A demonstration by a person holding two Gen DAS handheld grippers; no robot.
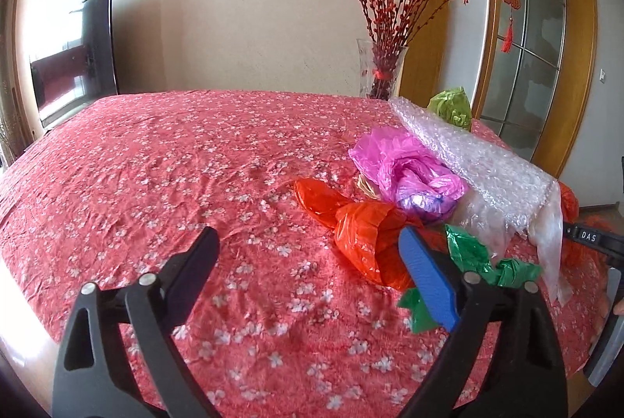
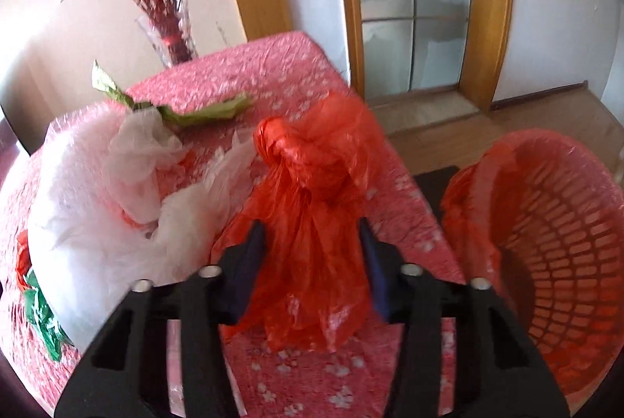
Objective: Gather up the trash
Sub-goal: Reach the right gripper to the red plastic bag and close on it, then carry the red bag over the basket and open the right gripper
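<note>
Left wrist view is showing the left gripper (image 1: 308, 262) hanging with its jaws spread wide over a red floral tablecloth (image 1: 175, 164), nothing sitting between the fingers. Far left, a dark television (image 1: 74, 55) is leaning by the wall. Moving right, an orange-red plastic bag (image 1: 351, 227) is lying on the cloth just ahead of the blue finger pad (image 1: 429, 281), with a crumpled pink bag (image 1: 405, 168) behind it and a green foil scrap (image 1: 475, 258) beside the pad. A sheet of bubble wrap (image 1: 479, 156) is draping across the pile, and a yellow-green bag (image 1: 452, 106) is sitting at its far end. A glass vase of red branches (image 1: 382, 71) is standing beyond the table edge. Right wrist view is showing, from the left, the green foil scrap (image 2: 41, 320) at the cloth's edge, then the bubble wrap (image 2: 78, 223) with thin white film (image 2: 140, 153) bunched on it and the yellow-green bag (image 2: 202, 114) behind. In the middle, the right gripper (image 2: 312, 246) is pinching a knotted red plastic bag (image 2: 312, 184) between its fingers, the bag bulging above the table. To the right, a red slatted waste basket (image 2: 565, 242) is standing on the wooden floor (image 2: 448, 129) just beside the table, lined with red plastic.
</note>
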